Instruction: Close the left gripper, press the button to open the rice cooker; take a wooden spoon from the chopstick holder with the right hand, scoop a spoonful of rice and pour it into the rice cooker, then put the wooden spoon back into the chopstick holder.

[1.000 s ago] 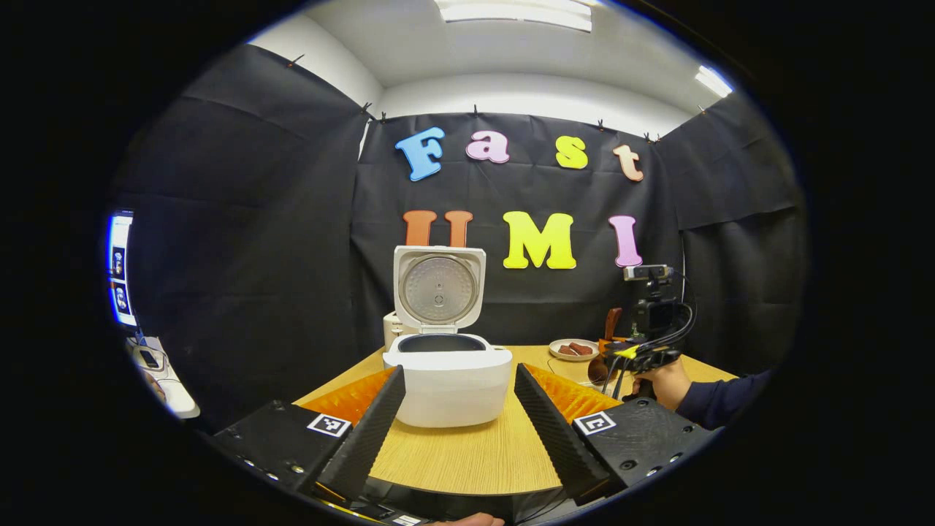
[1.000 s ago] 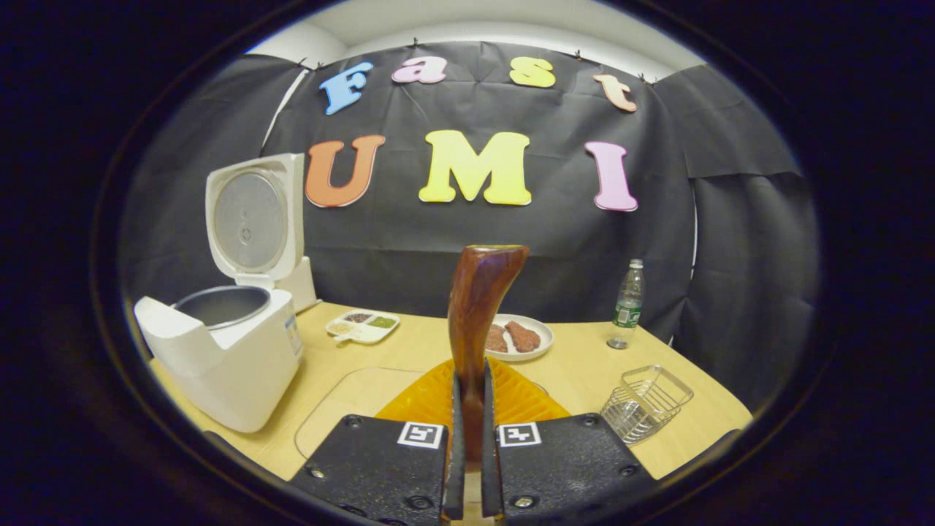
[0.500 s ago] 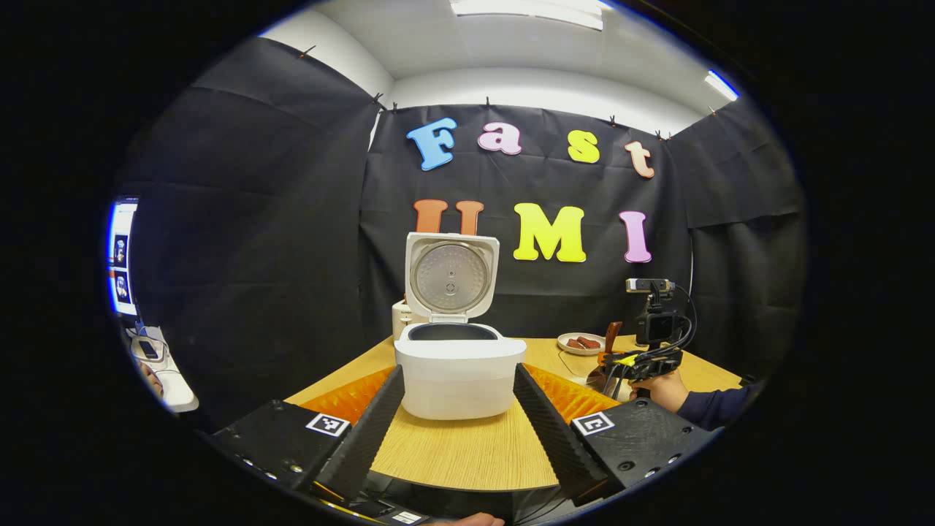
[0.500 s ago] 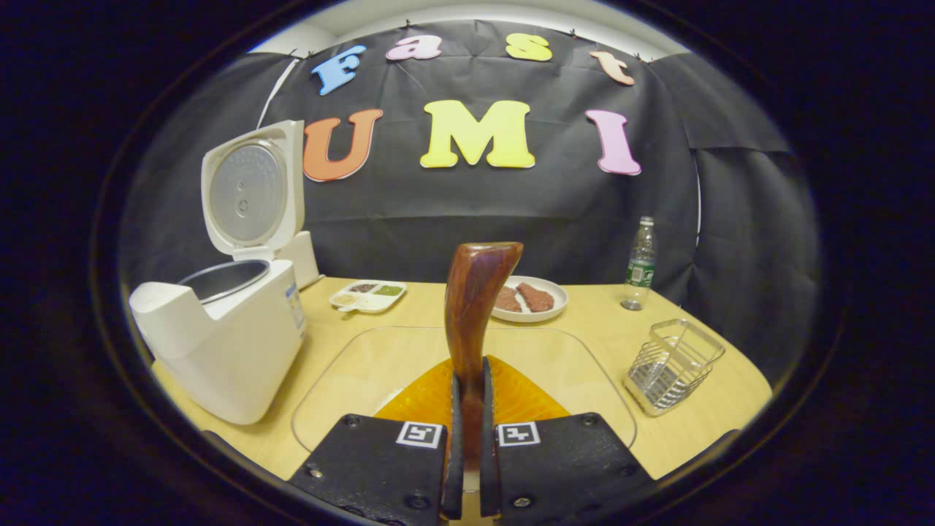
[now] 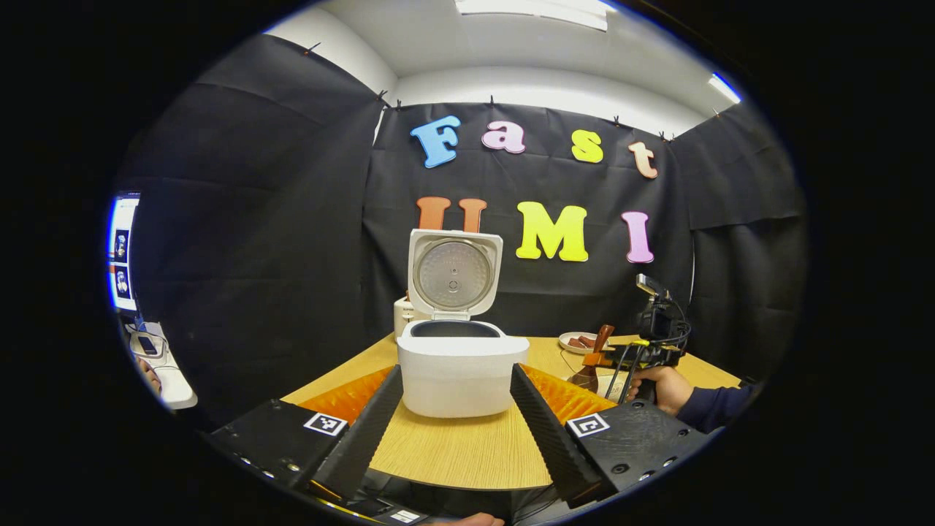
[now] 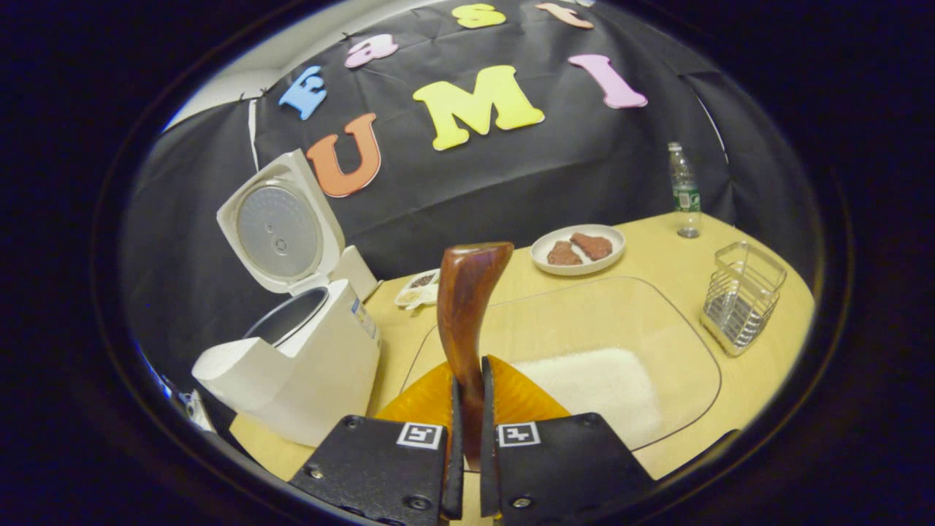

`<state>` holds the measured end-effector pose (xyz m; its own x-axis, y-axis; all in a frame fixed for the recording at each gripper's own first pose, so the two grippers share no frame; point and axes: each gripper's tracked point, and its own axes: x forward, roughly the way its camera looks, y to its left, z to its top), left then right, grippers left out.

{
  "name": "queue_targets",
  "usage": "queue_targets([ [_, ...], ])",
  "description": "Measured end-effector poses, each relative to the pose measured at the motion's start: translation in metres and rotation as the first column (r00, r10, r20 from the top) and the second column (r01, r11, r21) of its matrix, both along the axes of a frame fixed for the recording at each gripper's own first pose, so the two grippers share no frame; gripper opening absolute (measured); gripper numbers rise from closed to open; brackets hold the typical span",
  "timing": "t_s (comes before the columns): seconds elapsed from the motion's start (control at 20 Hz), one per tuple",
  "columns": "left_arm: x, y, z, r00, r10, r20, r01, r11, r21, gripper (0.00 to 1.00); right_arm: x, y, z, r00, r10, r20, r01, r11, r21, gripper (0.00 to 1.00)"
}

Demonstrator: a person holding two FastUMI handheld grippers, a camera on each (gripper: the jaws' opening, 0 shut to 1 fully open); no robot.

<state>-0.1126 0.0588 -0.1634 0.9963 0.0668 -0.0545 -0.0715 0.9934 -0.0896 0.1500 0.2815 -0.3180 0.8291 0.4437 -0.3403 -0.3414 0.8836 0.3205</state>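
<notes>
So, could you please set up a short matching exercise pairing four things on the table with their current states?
Things:
1. cooker
2. spoon
3. wire holder
4. plate

States:
A. holds two brown pieces of food
B. handle clamped in the right tool
C. lid up, pot exposed
D. stands with nothing in it

Pairs: 1-C, 2-B, 3-D, 4-A

Rice tray (image 6: 679,343) right of cooker (image 6: 307,372) (holder (image 6: 741,296) beyond)
</notes>
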Motion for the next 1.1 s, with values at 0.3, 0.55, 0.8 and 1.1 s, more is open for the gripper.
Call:
queue_targets([
  [0.3,0.001,0.009,-0.009,0.999,0.023,-0.028,-0.023,1.0,-0.014,0.94,0.007,-0.019,0.004,0.99,-0.028,-0.135,0.05,0.986,0.158,0.14],
  [0.55,0.001,0.007,0.0,1.0,0.018,0.0,-0.018,1.0,0.016,0.94,0.013,-0.051,0.016,0.977,-0.08,-0.2,0.138,0.946,0.294,0.14],
  [0.8,0.003,-0.003,0.001,1.0,-0.009,0.01,0.008,0.999,0.05,0.94,0.015,-0.079,0.027,0.967,-0.121,-0.226,0.204,0.897,0.393,0.14],
  [1.1,0.003,-0.001,0.005,1.0,-0.002,0.023,0.001,1.0,0.025,0.94,0.014,-0.102,0.043,0.953,-0.114,-0.28,0.258,0.791,0.555,0.14],
])
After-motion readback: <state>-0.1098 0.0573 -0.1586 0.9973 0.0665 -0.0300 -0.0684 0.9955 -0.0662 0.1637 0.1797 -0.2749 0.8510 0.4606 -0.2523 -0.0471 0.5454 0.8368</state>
